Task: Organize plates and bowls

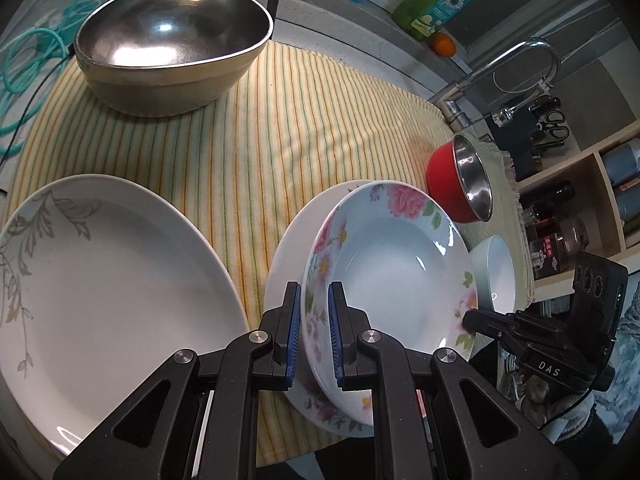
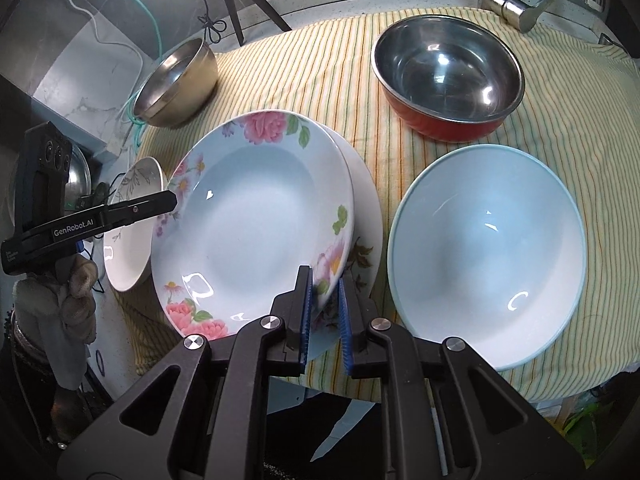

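The floral plate [image 2: 256, 224] sits between both my grippers, tilted, its hollow face turned up and toward the right wrist camera. Its near rim runs into the narrow gap of my right gripper [image 2: 325, 284], whose blue pads [image 2: 305, 312] stand either side of the edge, nearly closed on it; I cannot tell for sure that both pads touch. In the left wrist view the same plate's rim [image 1: 316, 320] passes between the pads of my left gripper [image 1: 314, 300], jaws again only slightly apart around it, one finger behind the plate and one inside the bowl of it. The plate is round, so it has no long axis; it leans over a plain white plate [image 2: 366, 208] lying beneath it on the striped cloth [image 2: 328, 76].

Just beside it on the right lies a pale blue bowl [image 2: 486, 256], upright and apart from the jaws. Beyond that stands a red steel bowl [image 2: 446, 76]. At the far left corner of the cloth rests a large steel bowl [image 1: 172, 44], and near my left gripper lies a big white plate with a grey leaf pattern [image 1: 108, 288]. A tap [image 1: 500, 76] and a green soap bottle [image 1: 440, 0] stand behind the cloth.
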`<state>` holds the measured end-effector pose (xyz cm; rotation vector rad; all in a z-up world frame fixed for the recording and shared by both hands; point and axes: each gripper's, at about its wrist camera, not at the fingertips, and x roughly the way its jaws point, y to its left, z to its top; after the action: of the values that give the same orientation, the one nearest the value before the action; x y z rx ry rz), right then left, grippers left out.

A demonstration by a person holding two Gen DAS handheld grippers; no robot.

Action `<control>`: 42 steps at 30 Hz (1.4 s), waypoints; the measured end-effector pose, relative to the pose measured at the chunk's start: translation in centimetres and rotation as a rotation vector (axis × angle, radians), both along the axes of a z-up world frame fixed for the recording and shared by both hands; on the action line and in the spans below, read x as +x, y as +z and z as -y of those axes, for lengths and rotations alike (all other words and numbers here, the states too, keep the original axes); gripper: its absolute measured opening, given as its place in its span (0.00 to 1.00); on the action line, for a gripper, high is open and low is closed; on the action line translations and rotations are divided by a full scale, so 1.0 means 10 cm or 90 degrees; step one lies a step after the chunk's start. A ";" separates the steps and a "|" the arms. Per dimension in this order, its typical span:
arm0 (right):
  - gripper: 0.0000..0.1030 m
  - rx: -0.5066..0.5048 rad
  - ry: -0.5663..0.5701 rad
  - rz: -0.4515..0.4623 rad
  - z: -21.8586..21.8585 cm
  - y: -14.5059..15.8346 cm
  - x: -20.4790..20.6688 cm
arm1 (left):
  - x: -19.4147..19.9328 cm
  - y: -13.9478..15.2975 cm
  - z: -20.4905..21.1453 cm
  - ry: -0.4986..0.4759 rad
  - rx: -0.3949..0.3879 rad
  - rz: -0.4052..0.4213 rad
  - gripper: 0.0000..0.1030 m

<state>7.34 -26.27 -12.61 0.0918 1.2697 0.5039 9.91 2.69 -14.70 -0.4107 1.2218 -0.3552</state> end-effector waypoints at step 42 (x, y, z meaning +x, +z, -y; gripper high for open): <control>0.46 -0.035 0.011 0.049 -0.21 0.10 -0.09 | -0.07 0.15 -0.13 0.013 0.007 0.015 0.18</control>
<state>6.43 -24.13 -11.60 0.0156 1.2093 0.4826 9.24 4.01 -13.17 -0.4084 1.1956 -0.3356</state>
